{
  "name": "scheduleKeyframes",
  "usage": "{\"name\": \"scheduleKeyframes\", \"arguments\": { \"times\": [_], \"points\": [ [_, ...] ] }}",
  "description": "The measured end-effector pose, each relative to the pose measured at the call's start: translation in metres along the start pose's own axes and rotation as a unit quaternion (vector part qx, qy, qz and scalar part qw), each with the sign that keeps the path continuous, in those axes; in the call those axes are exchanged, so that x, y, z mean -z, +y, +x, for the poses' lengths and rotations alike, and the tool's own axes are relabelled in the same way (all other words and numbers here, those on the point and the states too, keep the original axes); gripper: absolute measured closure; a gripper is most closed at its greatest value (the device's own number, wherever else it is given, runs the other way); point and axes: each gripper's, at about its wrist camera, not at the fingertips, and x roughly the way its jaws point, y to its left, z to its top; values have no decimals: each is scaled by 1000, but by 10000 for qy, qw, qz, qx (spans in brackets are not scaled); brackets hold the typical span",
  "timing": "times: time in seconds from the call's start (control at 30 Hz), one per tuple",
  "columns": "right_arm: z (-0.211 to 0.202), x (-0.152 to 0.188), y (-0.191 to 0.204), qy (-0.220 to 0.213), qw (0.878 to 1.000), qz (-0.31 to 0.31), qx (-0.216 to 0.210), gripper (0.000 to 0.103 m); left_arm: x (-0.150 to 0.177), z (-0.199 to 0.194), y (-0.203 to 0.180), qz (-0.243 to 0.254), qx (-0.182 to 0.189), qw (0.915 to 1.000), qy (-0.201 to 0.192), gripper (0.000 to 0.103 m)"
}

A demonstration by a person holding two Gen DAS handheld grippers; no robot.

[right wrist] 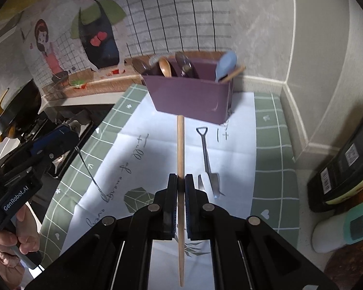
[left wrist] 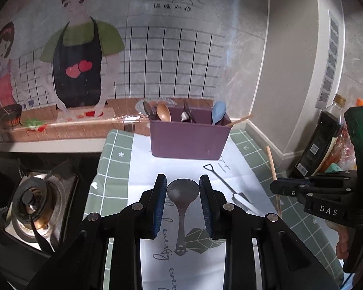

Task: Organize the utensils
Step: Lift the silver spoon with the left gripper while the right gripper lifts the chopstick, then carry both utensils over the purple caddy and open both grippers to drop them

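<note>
Left tool (left wrist: pixel 183 193) clamped on a dark metal spoon (left wrist: pixel 182 194), pads at either side of the bowl, handle hanging toward the camera. Only the right view shows the spoon from the side, lifted off the desk (right wrist: pixel 273 149). Right tool (right wrist: pixel 180 183) pinched together on a wooden chopstick (right wrist: pixel 180 159), tip aimed at the purple bin (right wrist: pixel 191 99). A shovel-shaped spoon (right wrist: pixel 207 159) lies flat on the white paper (right wrist: pixel 239 145), just right of the chopstick. Bin farther back holds a wooden spoon (right wrist: pixel 165 67) and blue spoon (right wrist: pixel 226 65). Gas burner (left wrist: pixel 34 203) shows clearly in the left view only
</note>
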Motion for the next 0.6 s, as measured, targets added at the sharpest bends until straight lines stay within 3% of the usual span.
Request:
{"name": "scheduleKeyframes", "arguments": {
  "times": [0.23, 0.47, 0.6],
  "points": [
    [-38, -20, 11, -415, 9990, -141, -45, 98, -37, -40, -15, 129, 125, 9992, -354, 74],
    [-107, -86, 24, -1454, 9883, -435, 150, 98, -135, -83, -15, 22, 685, 9914, -1114, 74],
    [-141, -139, 23, -2088, 9766, -409, 301, 98, -185, -91, -16, 174, 663, 9846, -1607, 74]
  ]
}}
